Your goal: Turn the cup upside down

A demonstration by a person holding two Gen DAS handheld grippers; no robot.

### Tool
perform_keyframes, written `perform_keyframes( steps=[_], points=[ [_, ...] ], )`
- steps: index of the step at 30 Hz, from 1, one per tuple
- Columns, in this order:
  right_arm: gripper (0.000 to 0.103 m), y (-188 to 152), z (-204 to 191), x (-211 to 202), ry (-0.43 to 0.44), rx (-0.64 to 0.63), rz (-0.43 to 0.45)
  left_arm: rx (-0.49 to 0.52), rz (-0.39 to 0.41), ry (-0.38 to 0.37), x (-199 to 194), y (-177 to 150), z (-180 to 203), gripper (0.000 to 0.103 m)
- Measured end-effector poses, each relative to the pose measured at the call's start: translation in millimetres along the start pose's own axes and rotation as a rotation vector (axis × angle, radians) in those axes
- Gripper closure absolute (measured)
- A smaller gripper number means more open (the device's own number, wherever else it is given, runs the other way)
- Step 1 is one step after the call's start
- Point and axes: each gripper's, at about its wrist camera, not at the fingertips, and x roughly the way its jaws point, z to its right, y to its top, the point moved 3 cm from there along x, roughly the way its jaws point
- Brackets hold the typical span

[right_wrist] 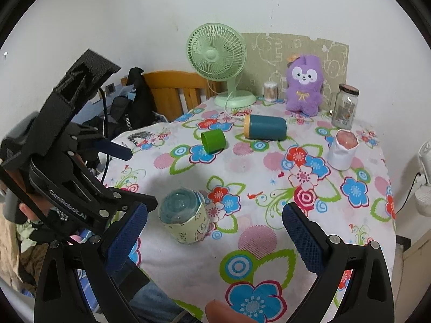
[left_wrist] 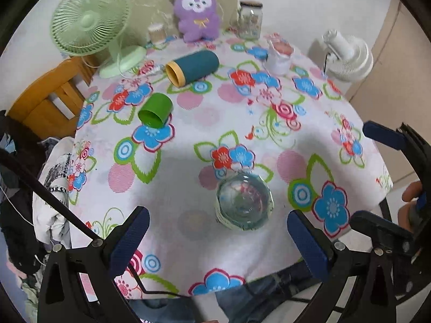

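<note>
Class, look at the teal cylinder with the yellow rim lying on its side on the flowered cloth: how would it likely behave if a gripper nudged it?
The teal cylinder lies on its round side, so a sideways nudge would probably roll it. It looks like smooth, rigid plastic, so probably stiff and perhaps slippery. The soft tablecloth might slow the roll.

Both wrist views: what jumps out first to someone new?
The loud floral tablecloth fills both views. Near the front edge a clear glass cup with a pale printed band stands base-up, between the open left gripper and open right gripper. At the back stand a purple plush toy and a green fan, with a green cup and a teal cup lying on their sides mid-table.
</note>
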Motion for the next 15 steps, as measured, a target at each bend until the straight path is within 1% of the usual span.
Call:
perform_keyframes(
  steps=[2, 9, 11, 15],
  points=[
    [0.002, 2.7, -2.2, -2.1, -0.013, -0.006, 0.008, -0.020, 0.033, -0.009, -3.6, -0.2, -3.6, 0.000],
    [0.002, 8.8, -12.9, -7.4, -0.052, -0.027, 0.035, -0.108, 0.194, -0.040, -16.0, -5.1, -13.2, 0.000],
    [0.002, 10.1, -15.7, -8.5, -0.065, -0.028, 0.042, -0.134, 0.235, -0.035, -17.9, -6.0, -14.8, 0.000],
    [0.002, 12.6, -19.5, -12.9, -0.084, -0.027, 0.060, -0.190, 0.302, -0.056, -22.1, -8.8, -19.1, 0.000]
  ],
)
